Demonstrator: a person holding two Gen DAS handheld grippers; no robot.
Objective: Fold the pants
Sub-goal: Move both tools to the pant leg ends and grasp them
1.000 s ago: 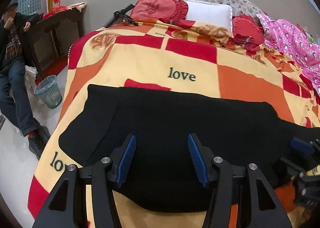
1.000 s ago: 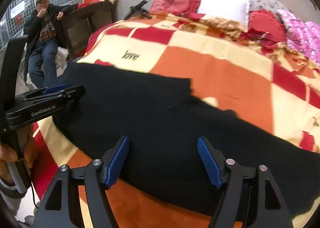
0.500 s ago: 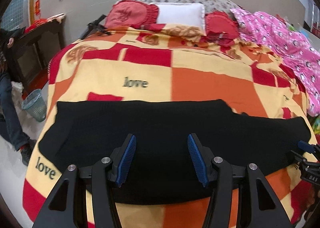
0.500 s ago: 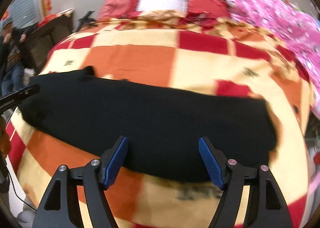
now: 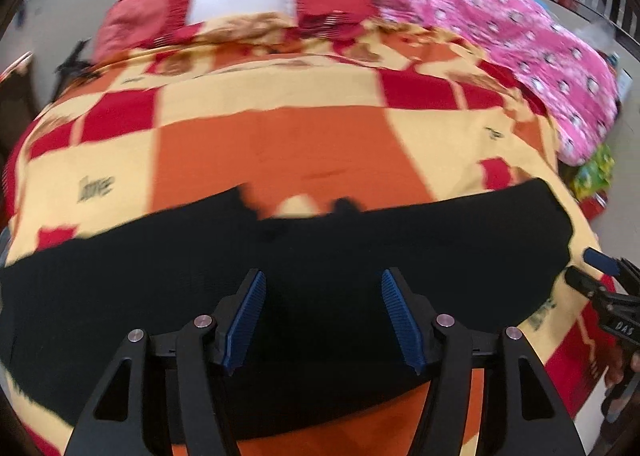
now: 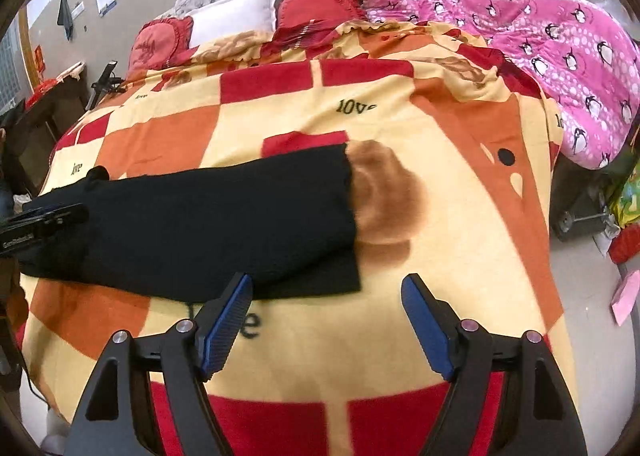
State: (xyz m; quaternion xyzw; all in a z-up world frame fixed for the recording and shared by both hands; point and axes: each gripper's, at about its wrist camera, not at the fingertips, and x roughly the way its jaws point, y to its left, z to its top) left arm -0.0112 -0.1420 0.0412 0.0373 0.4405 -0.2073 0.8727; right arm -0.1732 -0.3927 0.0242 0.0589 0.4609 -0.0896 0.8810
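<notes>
The black pants (image 6: pixel 208 223) lie flat across the checked blanket (image 6: pixel 460 276). Both the left gripper (image 5: pixel 322 320) and the right gripper (image 6: pixel 326 326), empty, have just been widening; a shallow pinch at the hem could catch blanket too.

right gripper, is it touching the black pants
Apart: in the right wrist view the right gripper hangs open above the blanket, the black pants beyond its fingertips.

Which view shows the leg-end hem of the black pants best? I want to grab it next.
The right wrist view: the black pants end in a sharp, straight hem there. The left wrist view shows the pants blurred, the hem small at the right edge.
</notes>
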